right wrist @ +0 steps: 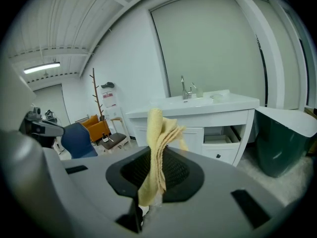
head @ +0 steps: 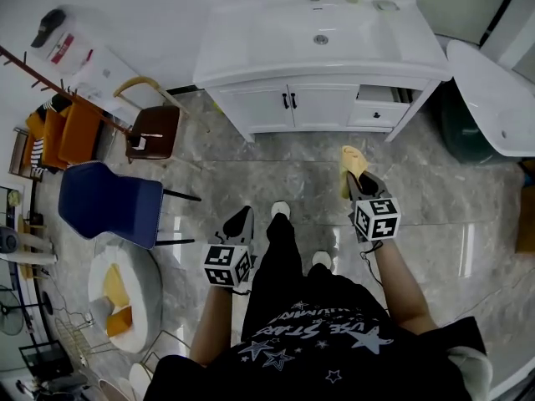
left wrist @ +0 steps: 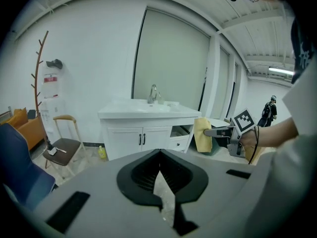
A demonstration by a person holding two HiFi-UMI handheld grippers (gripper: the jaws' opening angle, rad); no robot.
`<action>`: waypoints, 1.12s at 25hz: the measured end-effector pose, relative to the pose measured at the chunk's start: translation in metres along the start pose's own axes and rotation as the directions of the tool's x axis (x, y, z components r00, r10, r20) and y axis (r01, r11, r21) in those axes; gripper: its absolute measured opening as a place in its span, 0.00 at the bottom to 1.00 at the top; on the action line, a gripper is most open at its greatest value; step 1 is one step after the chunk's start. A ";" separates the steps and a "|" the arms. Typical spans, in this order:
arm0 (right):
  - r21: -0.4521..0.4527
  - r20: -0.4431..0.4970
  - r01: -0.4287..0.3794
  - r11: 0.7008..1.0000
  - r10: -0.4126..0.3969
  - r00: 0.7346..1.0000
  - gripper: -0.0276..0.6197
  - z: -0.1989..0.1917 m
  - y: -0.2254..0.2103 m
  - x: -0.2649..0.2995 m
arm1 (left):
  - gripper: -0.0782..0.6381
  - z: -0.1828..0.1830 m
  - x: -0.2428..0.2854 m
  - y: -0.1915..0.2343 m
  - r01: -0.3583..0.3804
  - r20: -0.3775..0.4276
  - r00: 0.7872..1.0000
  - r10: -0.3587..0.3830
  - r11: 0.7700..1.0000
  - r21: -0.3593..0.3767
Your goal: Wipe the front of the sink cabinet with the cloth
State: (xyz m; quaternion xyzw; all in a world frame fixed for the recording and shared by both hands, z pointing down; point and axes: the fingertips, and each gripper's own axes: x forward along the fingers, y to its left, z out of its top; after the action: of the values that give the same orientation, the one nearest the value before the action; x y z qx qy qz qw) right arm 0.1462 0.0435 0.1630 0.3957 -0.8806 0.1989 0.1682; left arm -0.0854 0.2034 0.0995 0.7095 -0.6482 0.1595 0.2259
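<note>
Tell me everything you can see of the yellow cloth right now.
The cloth is pale yellow, soft-looking fabric, bunched into lengthwise folds. The right gripper is shut on it, and the rest sticks out past the jaws in a loose, floppy bunch. It is held in the air in front of the white sink cabinet, apart from it; nothing else touches it.

Bare floor (head: 276, 170) lies before the sink cabinet (head: 292, 107). A chair (head: 155, 132) stands left of it; its right drawer (head: 380, 94) juts open.
</note>
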 end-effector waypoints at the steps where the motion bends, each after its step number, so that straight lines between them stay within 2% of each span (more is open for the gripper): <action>1: 0.009 -0.002 0.014 1.000 -0.014 1.000 0.14 0.001 -0.004 0.006 | 0.13 0.004 0.012 0.005 0.015 0.000 1.000 -0.015 1.000 0.005; 7: 0.016 -0.009 0.098 0.995 -0.098 0.995 0.14 0.022 -0.016 0.055 | 0.13 0.043 0.102 0.044 0.114 0.011 0.993 -0.115 0.992 0.061; 14: 0.025 -0.106 0.182 0.983 -0.179 0.978 0.14 0.029 -0.024 0.163 | 0.13 0.062 0.217 0.107 0.213 -0.024 0.977 -0.212 0.974 0.073; 18: 0.049 -0.126 0.177 0.983 -0.170 0.977 0.14 0.032 -0.015 0.223 | 0.13 0.057 0.261 0.140 0.232 -0.055 0.972 -0.228 0.970 0.068; 21: 0.055 -0.131 0.158 0.986 -0.150 0.980 0.14 0.028 -0.012 0.259 | 0.13 0.047 0.281 0.157 0.209 -0.061 0.977 -0.204 0.975 0.079; 24: 0.052 -0.122 0.132 0.990 -0.125 0.985 0.14 0.011 -0.015 0.289 | 0.13 0.026 0.294 0.162 0.195 -0.061 0.980 -0.191 0.979 0.062; 28: 0.014 -0.078 0.091 0.996 -0.089 0.993 0.14 -0.019 -0.026 0.325 | 0.13 -0.010 0.316 0.163 0.171 -0.016 0.985 -0.170 0.984 0.051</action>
State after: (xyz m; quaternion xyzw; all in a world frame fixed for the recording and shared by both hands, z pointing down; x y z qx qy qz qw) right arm -0.0361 -0.1677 0.3322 0.4284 -0.8530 0.2142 0.2074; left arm -0.2124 -0.0688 0.2901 0.7671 -0.5793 0.1606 0.2239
